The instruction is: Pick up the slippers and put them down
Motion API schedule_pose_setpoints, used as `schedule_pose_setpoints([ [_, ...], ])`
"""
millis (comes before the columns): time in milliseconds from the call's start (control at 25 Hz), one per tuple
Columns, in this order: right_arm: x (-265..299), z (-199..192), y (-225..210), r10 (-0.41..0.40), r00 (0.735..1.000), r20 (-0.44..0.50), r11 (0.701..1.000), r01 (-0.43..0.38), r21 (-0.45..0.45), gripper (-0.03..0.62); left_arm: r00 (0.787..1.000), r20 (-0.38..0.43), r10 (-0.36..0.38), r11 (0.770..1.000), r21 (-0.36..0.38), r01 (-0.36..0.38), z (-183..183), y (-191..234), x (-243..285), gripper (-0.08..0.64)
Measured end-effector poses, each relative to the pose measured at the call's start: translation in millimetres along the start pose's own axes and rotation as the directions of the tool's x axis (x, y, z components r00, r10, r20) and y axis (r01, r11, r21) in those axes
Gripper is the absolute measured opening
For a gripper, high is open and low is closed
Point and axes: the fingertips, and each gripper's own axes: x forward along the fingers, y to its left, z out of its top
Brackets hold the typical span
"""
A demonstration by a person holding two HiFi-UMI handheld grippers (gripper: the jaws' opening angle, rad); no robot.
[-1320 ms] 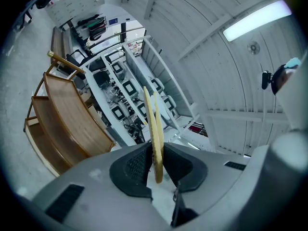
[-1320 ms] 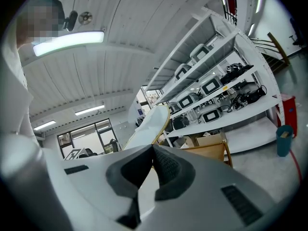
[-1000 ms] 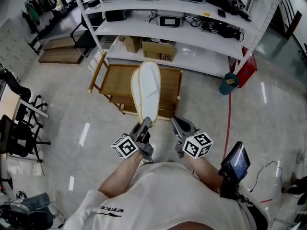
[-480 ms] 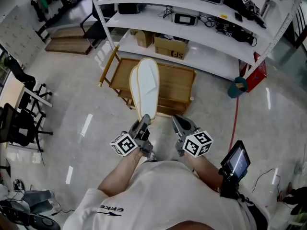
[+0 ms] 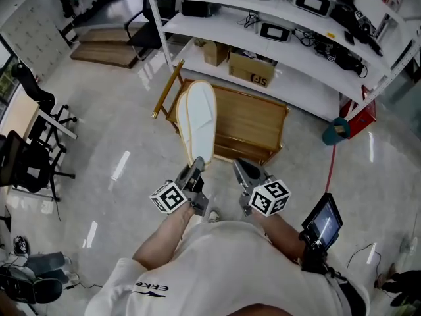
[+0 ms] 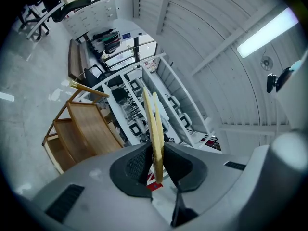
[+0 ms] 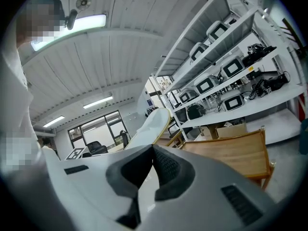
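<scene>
A pair of white slippers [image 5: 199, 120] with yellow edging is held sole to sole, standing on end. My left gripper [image 5: 196, 167] is shut on their lower ends. In the left gripper view the two slippers [image 6: 154, 124] rise thin and edge-on from between the dark pads of the left gripper [image 6: 156, 165]. My right gripper [image 5: 242, 168] hangs beside it to the right, shut with nothing in it. In the right gripper view the right gripper [image 7: 153, 150] has its pads meeting at the tips, and the slippers [image 7: 155, 123] show to the left beyond them.
A low wooden cart [image 5: 253, 124] stands on the pale floor ahead, seen also as the wooden cart [image 7: 231, 150]. Behind it runs a white shelving rack [image 5: 283, 71] with devices and a cardboard box [image 5: 251, 68]. Black office chairs [image 5: 33, 157] stand at the left. A tablet [image 5: 322, 221] hangs at my right hip.
Both grippers, with the slippers still in the left one, have moved left across the wooden cart, from over its middle to over its left end. Neither grip has changed.
</scene>
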Motion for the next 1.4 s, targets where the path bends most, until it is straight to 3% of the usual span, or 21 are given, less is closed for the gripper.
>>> schedule_pose_setpoints([
  [400,58,-13,27,0.028,0.999,-0.035,1.000,-0.028,0.006,0.005,0.999,-0.002,0.034,0.999,-0.021,-0.034,42,40,-17,0.063],
  [680,89,-11,19,0.048,0.998,-0.046,0.999,-0.047,0.011,0.005,0.998,0.017,0.066,0.997,-0.033,-0.065,56,62,-13,0.063],
  [1400,193,39,-70,0.141,0.989,-0.041,0.989,-0.139,0.058,0.005,0.986,0.037,0.165,0.986,-0.020,-0.164,98,117,89,0.063],
])
